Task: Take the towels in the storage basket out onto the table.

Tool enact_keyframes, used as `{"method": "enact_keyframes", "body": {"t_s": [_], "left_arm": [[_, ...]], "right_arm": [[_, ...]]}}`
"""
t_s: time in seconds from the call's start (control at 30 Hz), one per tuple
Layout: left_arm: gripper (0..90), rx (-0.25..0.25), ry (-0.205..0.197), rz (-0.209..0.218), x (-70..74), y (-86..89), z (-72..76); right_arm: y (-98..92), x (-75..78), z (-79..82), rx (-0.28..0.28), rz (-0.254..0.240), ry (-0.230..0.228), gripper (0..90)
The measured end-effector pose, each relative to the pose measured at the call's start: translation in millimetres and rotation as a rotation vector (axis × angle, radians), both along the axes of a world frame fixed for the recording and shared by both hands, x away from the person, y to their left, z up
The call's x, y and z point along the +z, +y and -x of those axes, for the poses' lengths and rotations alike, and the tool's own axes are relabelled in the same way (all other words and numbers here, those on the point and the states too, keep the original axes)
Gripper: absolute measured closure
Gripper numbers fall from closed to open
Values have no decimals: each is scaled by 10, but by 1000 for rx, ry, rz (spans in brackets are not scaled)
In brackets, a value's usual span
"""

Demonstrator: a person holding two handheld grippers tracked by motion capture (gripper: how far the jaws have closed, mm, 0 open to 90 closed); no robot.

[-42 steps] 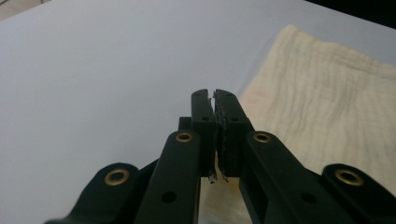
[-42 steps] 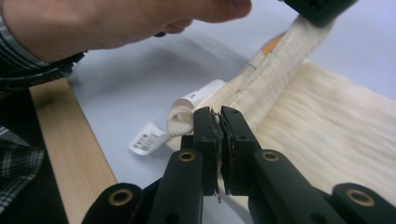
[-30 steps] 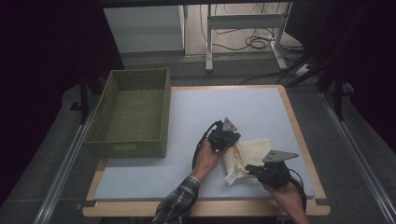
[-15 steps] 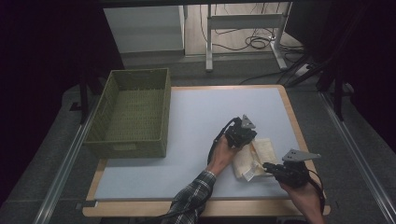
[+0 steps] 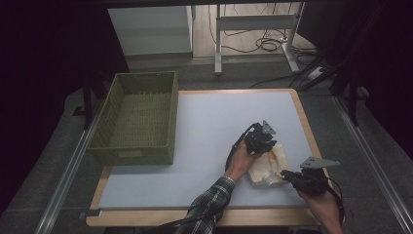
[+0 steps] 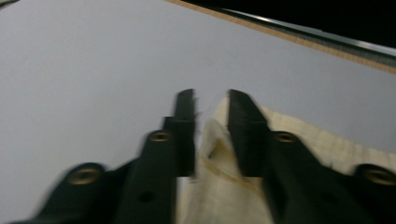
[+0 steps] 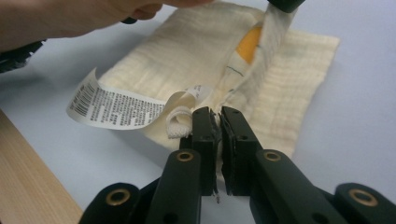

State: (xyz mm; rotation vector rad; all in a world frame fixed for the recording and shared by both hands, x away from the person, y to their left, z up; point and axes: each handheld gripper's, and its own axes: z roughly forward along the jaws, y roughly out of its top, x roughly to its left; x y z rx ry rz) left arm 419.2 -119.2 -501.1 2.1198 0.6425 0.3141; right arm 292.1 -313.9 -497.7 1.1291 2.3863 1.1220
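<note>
Cream cloth (image 5: 265,168) lies on the counter (image 5: 204,126) between both claws. Right claw (image 7: 215,122) is clamped on its near edge; left claw (image 6: 211,108), jaws just opening, loosely straddles a fold. Pulling now could slip that fold free.

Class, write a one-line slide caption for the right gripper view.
Right gripper pinches the cream cloth's edge beside its printed label.

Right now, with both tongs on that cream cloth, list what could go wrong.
1. The left tongs have just been opening around the cloth fold, so that corner may drop and the fold collapse.
2. The right tongs pinch a thin edge beside the care label; pulling may slip it free.
</note>
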Motion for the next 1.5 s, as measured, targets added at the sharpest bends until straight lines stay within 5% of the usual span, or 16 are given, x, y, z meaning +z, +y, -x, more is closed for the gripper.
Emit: {"method": "enact_keyframes", "body": {"t_s": [0.3, 0.53, 0.9, 1.13, 1.23, 1.5], "left_arm": [[415, 75, -31, 18, 59, 266, 12], [345, 106, -20, 20, 59, 497, 43], [383, 94, 22, -7, -36, 769, 136], [455, 87, 69, 13, -89, 916, 158], [474, 73, 101, 9, -102, 954, 132], [469, 30, 202, -18, -129, 940, 36]], "right_arm": [[-275, -13, 87, -71, 49, -11, 739], [-479, 74, 148, -116, 45, -16, 706], [-417, 242, 33, -119, 36, -36, 634], [-78, 71, -194, -91, 81, 23, 572], [-83, -18, -190, -103, 105, 59, 533], [-135, -144, -125, -113, 74, 111, 457]]}}
